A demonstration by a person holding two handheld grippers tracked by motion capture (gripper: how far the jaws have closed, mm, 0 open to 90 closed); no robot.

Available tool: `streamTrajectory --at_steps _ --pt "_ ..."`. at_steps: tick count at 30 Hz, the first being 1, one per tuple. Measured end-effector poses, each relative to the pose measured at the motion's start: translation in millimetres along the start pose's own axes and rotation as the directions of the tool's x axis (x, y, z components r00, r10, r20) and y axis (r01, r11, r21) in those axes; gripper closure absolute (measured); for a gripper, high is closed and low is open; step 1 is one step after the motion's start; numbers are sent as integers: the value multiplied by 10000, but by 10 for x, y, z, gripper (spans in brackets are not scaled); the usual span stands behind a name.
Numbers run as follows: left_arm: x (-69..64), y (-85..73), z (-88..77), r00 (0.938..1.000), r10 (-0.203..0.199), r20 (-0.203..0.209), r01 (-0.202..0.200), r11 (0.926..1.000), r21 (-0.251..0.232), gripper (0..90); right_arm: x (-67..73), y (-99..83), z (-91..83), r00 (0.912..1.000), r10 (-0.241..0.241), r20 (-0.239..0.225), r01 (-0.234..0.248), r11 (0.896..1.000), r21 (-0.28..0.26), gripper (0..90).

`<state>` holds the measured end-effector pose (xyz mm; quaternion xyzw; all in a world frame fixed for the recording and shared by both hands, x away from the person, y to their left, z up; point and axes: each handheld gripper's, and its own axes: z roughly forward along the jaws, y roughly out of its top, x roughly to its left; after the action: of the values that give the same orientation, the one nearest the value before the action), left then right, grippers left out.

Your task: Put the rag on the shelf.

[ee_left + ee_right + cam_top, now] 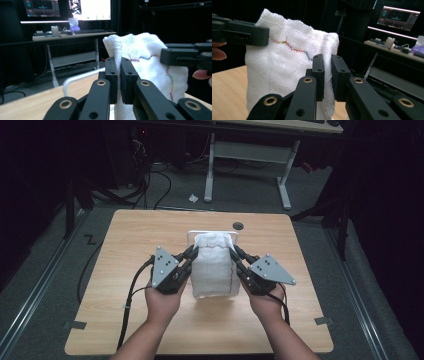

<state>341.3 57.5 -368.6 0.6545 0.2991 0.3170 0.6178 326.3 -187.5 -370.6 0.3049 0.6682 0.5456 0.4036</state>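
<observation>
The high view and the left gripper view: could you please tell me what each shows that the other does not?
High view alone: both forearms, the whole table and the grey floor around it.

Left gripper view alone: lit monitors, a keyboard and the coloured stitching on the cloth, close up.

Both: the white cloth held up between the left tongs and the right tongs, each shut on one edge.

The cloth (215, 265) hangs over the middle of the table (120, 285), between the two grippers — the left gripper (192, 252) at its left edge, the right gripper (234, 251) at its right; a rack (189, 236) stands behind it; a desk (250, 150) stands beyond the table's far edge, on the floor (45, 275).
</observation>
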Motion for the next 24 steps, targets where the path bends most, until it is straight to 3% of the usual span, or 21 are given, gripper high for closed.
streamTrajectory --at_steps 5,8,12,24 --pt "131 131 145 9999 120 35 -119 9998 -163 861 -108 133 149 10000 88 4 -88 10000 23 826" --pt "212 192 251 9998 144 143 -144 9999 -45 861 -185 177 253 9998 183 36 -183 9998 116 826" --pt "351 262 433 9988 481 38 -481 9986 203 861 -301 211 438 9993 359 84 -361 9992 163 826" --pt "618 401 755 9987 489 -120 -482 9974 528 861 -488 315 793 9993 356 90 -359 9987 351 827"
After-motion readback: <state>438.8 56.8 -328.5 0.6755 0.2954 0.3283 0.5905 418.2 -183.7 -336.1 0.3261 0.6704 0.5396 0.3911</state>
